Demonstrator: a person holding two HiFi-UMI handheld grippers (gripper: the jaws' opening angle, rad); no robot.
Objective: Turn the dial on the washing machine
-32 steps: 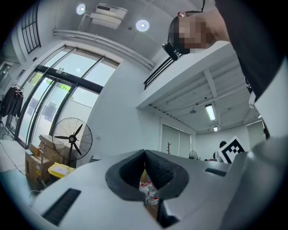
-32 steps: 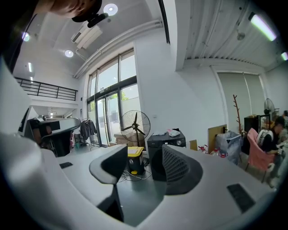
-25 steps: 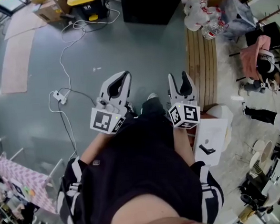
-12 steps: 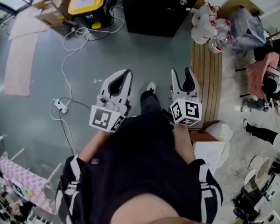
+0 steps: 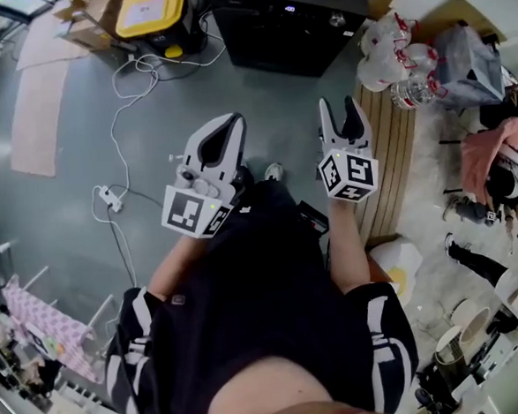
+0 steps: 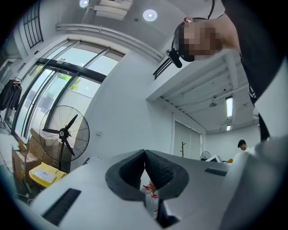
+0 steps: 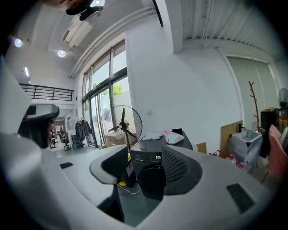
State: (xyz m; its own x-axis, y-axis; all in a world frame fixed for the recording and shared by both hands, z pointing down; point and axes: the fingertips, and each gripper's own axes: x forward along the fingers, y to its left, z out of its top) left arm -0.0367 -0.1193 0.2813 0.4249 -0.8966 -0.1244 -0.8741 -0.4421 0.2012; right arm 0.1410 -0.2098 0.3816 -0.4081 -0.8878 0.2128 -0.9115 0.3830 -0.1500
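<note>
A grey floor (image 5: 68,126) fills most of the head view, with the person standing on it and looking down over a dark top. At the far side, a little right of centre, stands the black washing machine (image 5: 287,33). It has a lit display on its front panel and a small pale round dial (image 5: 338,19) near the panel's right end. Both grippers are well apart from it, so nothing touches the dial.

Right of the person a slatted wooden board (image 5: 385,140) lies on the floor. Plastic bags of bottles (image 5: 398,50) sit at its far end. A pedestal fan (image 7: 123,124) stands left of the machine in the right gripper view. A yellow-lidded box (image 5: 149,8) sits on the floor at the far left. From that area a white cable (image 5: 125,122) winds nearer to a power strip (image 5: 111,200).

The left gripper (image 5: 232,122) is held out near the person's waist, left of centre. Its jaws are together at the tips with nothing between them. The right gripper (image 5: 339,106) is held out beside it and points toward the far side. Its claw stands wide and empty. In the right gripper view the distant washing machine appears in the gap between the jaws.
</note>
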